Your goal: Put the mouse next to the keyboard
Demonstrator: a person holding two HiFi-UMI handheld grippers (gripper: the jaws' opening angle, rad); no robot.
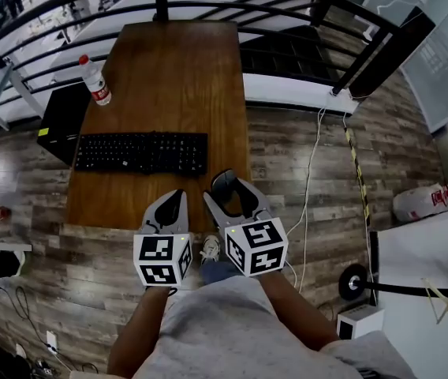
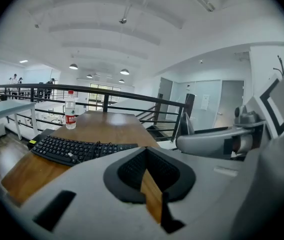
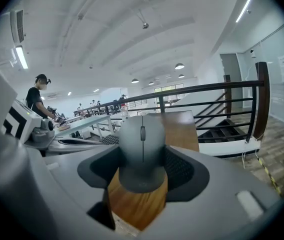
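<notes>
On the wooden tabletop (image 1: pixel 169 69), the black keyboard (image 1: pixel 141 152) is laid across the near half, the left gripper (image 1: pixel 178 197) is held nearer with jaws closed on nothing, and the grey mouse (image 1: pixel 223 182) is clamped in the right gripper (image 1: pixel 225 189) at the near right corner, near the keyboard's right end.

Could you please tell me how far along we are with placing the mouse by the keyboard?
Done: the right claw is closed on the mouse. In hand: it holds the mouse at the table's near right corner, just beyond the keyboard's right end. Left: set it down and release. The left claw is shut and empty.
</notes>
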